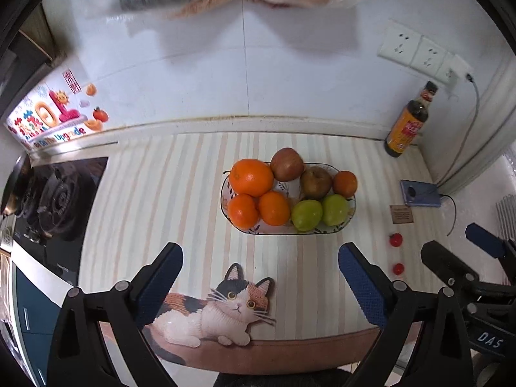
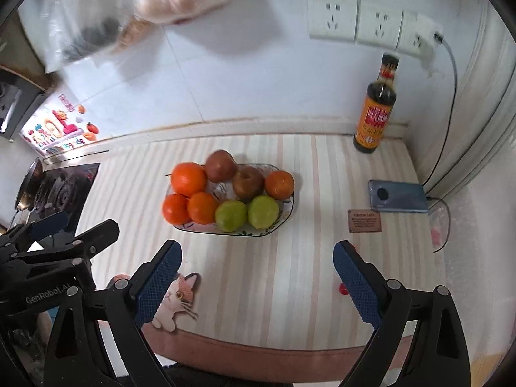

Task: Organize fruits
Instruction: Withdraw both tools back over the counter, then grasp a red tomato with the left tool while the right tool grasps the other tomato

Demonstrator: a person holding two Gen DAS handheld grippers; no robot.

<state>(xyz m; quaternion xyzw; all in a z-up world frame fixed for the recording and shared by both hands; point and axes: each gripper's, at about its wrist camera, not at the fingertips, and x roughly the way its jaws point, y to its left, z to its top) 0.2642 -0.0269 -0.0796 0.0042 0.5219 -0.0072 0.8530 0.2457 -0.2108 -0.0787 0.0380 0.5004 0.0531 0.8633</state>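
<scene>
From the left wrist view, the oval dish point(image 1: 350, 216) sits in the middle of the counter, its long axis running left to right, parallel to the counter's back edge. Its left half carries a big orange point(image 1: 252, 177) and two smaller oranges point(image 1: 274, 208) in front of it; two brownish-red apples point(image 1: 287, 164) lie along the back, one more orange point(image 1: 345, 183) is at the right end, and two green fruits point(image 1: 307, 215) sit side by side along the front rim. Two cherry tomatoes point(image 1: 395, 239) lie loose on the striped mat point(image 1: 200, 200) toward the counter's right edge, well apart from the dish. The left gripper point(image 1: 260, 277) hovers above the front edge, aimed at the back wall, fingers spread wide with nothing between them; a printed cat point(image 1: 225, 306) shows below. The right gripper point(image 1: 451, 248) is beside it at the right, also apart-fingered.

From the right wrist view, the same dish point(image 2: 287, 213) lies ahead and left of centre, long axis tilting slightly up to the right. The right gripper point(image 2: 257, 271) is level over the front edge, fingers wide and holding nothing; one tomato point(image 2: 342, 288) peeks out beside its right finger. The left gripper point(image 2: 77, 229) shows at the left. A sauce bottle point(image 2: 375, 113) stands upright in the back right corner, with a phone point(image 2: 398, 196) lying flat near the right edge
</scene>
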